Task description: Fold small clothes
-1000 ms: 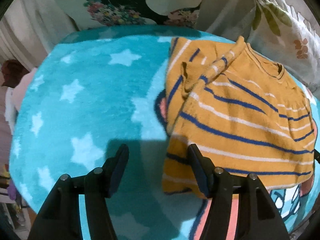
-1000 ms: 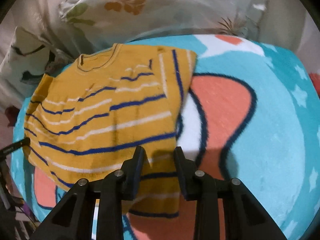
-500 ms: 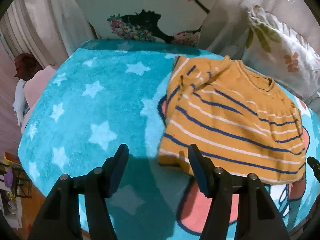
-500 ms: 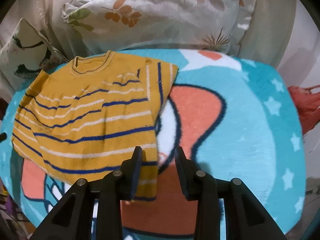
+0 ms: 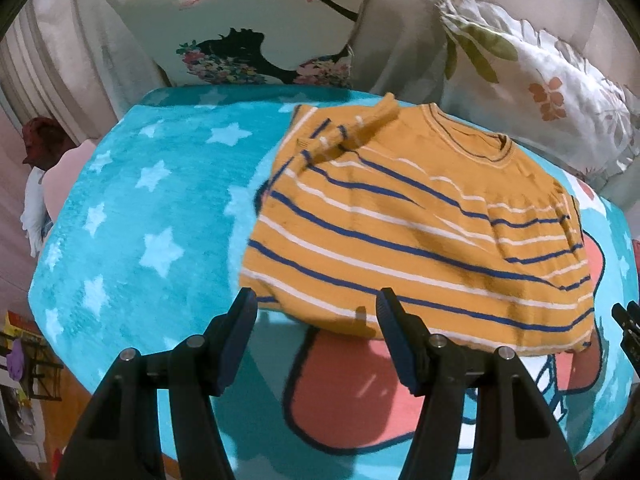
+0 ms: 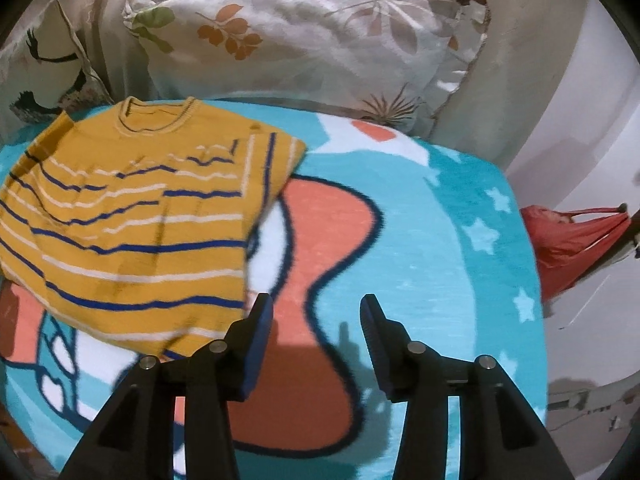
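sweaters: 1 | pillows: 2 (both patterned) | blankets: 1

Mustard sweater, blue-white stripes, sleeves folded in, lying flat on turquoise blanket.

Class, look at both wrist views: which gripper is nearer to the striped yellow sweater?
Left. The left gripper hangs over the sweater hem, jaws open; the right gripper is off its side, over bare blanket.
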